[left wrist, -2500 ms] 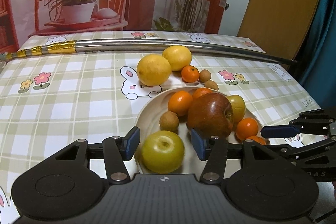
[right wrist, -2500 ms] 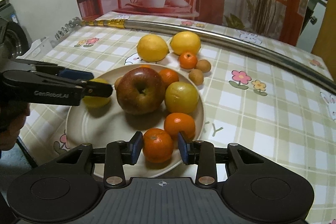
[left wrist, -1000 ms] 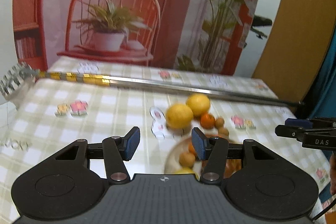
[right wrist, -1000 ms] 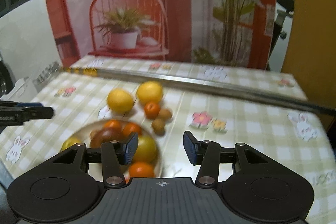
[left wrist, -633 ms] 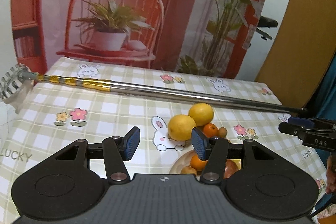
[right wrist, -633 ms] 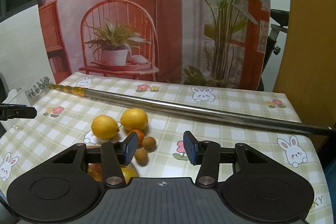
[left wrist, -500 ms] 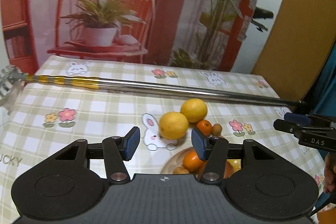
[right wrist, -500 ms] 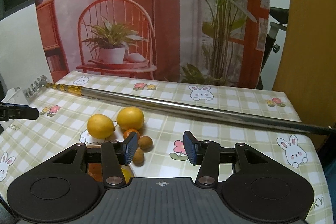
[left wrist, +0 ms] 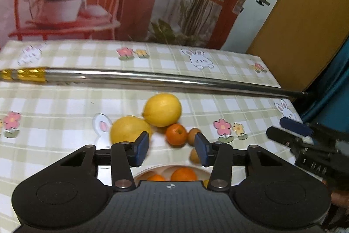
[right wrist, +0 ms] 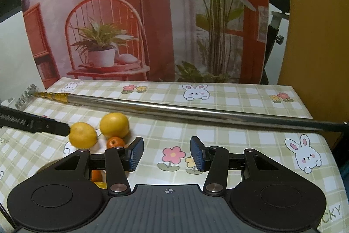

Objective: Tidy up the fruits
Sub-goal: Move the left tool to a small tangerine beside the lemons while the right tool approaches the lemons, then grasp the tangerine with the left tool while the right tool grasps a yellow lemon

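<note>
Two yellow lemons (left wrist: 162,109) (left wrist: 128,129), a small orange (left wrist: 176,134) and two small brown fruits (left wrist: 193,133) lie on the checked tablecloth just past a white plate (left wrist: 165,168). The plate holds oranges (left wrist: 183,175), mostly hidden under my left gripper (left wrist: 171,151). Its jaws are closing with nothing between them; the small orange shows beyond the gap. My right gripper (right wrist: 166,154) is open and empty over the flower print, right of the lemons (right wrist: 82,134) (right wrist: 114,125) and small orange (right wrist: 115,142). It also shows at the left wrist view's right edge (left wrist: 292,130).
A long metal rod (left wrist: 152,79) with a gold end lies across the table behind the fruit. A printed backdrop of a chair and plants stands at the table's far edge. The left gripper's finger (right wrist: 35,122) reaches in from the left beside the lemons.
The left gripper has advanced toward the lemons and tipped down, and its jaws have narrowed. The right gripper has shifted so the fruit lies further left; its jaws kept their width.
</note>
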### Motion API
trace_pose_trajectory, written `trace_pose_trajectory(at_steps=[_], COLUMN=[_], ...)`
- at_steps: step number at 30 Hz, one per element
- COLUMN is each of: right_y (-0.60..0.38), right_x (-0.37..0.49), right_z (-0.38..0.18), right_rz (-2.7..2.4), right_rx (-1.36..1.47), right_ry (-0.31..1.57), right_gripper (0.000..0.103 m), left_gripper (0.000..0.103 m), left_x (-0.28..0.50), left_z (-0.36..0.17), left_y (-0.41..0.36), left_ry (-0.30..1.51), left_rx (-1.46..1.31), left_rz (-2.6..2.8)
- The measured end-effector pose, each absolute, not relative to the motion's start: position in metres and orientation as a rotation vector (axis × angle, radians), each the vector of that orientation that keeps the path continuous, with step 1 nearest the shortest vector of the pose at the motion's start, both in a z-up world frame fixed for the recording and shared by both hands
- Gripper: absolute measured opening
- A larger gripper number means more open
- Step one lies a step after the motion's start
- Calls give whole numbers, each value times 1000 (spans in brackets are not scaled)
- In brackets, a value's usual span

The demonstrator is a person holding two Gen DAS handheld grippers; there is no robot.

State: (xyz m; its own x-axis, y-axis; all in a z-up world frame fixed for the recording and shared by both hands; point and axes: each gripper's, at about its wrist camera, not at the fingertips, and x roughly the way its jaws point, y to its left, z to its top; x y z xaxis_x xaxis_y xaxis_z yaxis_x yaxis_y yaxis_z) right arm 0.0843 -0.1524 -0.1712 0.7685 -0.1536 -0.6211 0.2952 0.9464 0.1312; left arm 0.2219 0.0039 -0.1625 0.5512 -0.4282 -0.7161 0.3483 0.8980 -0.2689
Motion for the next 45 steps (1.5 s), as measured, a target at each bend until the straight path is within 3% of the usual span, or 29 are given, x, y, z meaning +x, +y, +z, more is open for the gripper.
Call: trace_pose_trajectory(at_steps=[7,16,45], right_y=[-167,-180,-183], right_x=[90,88,79], right_z=[-186,-203,-226], right_rz=[-237,-226,-221], right_rx=[260,316,360], right_ry=[656,668,721], right_gripper=[44,44,45], left_gripper=[38,38,34], left_x=[255,282,274], left_z=[-182,-207,-214], left_y=[-21,-37,-43], left_ry=[974,1069,1034], left_rx=[-156,-188,-198], left_rz=[-447,-370,-351])
